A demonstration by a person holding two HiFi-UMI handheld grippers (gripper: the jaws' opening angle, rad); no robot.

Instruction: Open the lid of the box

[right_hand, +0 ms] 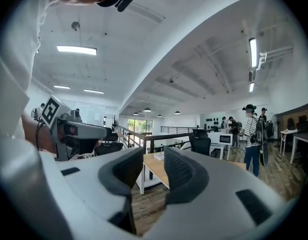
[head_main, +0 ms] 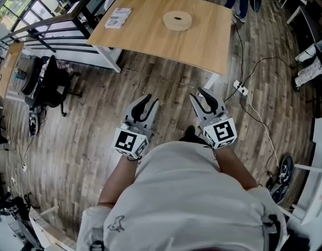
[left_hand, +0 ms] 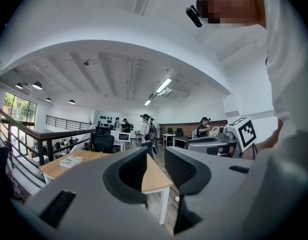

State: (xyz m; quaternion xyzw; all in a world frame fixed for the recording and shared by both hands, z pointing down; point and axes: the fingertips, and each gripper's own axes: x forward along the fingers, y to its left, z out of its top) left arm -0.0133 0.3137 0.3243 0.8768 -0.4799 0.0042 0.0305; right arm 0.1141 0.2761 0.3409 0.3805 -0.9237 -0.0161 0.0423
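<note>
Left tongs released, narrow gap, nothing in it. Right tongs released too, wider gap, also empty. I hold both level and side by side in front of my body, pointed at the counter. I read this as an approach stance, with both free for the lid. Wood floor lies between us, so nothing is in reach. The round box sits toward the counter's far side, apparently closed, well apart from the tongs. A flat packet near the left corner is out of the way.
</note>
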